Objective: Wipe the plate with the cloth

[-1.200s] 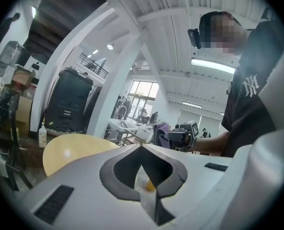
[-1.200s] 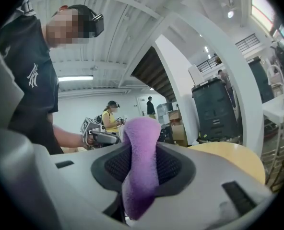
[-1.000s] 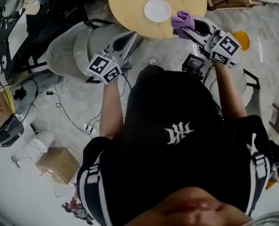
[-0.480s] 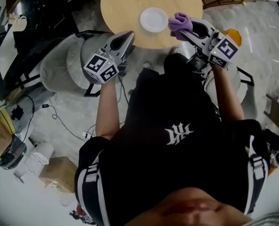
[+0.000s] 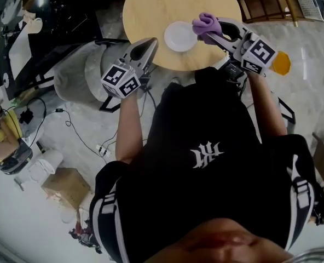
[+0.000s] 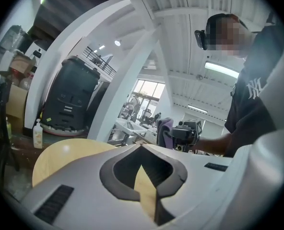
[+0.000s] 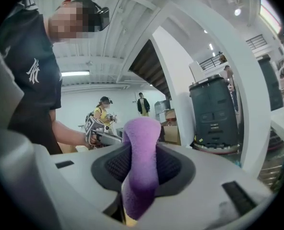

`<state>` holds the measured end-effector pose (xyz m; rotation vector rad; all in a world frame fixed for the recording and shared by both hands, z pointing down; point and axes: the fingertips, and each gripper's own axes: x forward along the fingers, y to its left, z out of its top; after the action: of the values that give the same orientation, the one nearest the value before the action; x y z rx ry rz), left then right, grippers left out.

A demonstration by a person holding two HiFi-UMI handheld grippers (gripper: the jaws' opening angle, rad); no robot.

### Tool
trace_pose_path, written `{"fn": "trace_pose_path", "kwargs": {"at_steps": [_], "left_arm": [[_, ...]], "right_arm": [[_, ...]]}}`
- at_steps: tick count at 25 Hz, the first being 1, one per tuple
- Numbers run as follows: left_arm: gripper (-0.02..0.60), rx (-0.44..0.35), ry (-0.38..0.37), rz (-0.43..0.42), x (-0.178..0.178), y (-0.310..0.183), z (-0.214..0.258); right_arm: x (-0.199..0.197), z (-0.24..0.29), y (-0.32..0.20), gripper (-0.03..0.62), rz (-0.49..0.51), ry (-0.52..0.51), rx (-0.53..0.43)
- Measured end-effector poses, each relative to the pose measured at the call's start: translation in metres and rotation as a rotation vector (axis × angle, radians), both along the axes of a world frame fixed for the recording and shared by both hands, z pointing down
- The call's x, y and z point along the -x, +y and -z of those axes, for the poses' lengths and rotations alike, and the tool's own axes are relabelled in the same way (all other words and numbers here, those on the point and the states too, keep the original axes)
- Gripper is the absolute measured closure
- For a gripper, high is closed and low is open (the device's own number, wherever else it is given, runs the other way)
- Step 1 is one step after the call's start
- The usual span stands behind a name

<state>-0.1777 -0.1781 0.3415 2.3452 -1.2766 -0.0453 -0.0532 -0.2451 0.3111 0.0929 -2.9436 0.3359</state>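
Head view, biggest thing first: the round wooden bench (image 5: 151, 7), bare apart from the plate. The left claw (image 5: 150, 44) hangs over the bench's near edge, pinched closed with nothing in it. The right claw (image 5: 210, 33) is clamped tight on the cloth, its tip just right of the plate. The white plate (image 5: 179, 37) sits between the two claws. The purple cloth (image 5: 204, 22) is bunched up at the plate's right rim; can't tell if it's touching.

My read is that this is the approach and no wiping has started. The next move is pressing the cloth down onto the plate, maybe steadying the rim with the left claw.
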Motion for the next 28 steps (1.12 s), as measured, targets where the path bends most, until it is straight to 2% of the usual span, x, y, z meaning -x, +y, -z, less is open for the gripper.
{"fn": "trace_pose_path", "kwargs": {"at_steps": [5,10,16,19,24,28], "left_arm": [[0.575,0.010,-0.025,0.072,-0.016,-0.015,0.012],[0.575,0.047,-0.056,0.150,-0.014,-0.029,0.019],[0.575,0.105,-0.105,0.189,-0.030,-0.034,0.015],[0.575,0.127,-0.115,0.197,-0.034,-0.035,0.009],[0.575,0.160,-0.085,0.173,-0.034,-0.033,-0.012],[0.575,0.188,-0.001,0.135,-0.019,-0.035,-0.036]], "right_arm": [[-0.015,0.006,-0.027,0.488,0.060,-0.032,0.011],[-0.007,-0.004,-0.046,0.488,0.129,-0.068,0.052],[-0.017,-0.032,-0.049,0.488,0.173,-0.093,0.147],[-0.017,-0.044,-0.047,0.489,0.202,-0.096,0.165],[-0.007,-0.058,-0.042,0.489,0.211,-0.064,0.176],[0.010,-0.060,-0.043,0.488,0.179,-0.030,0.167]]}}
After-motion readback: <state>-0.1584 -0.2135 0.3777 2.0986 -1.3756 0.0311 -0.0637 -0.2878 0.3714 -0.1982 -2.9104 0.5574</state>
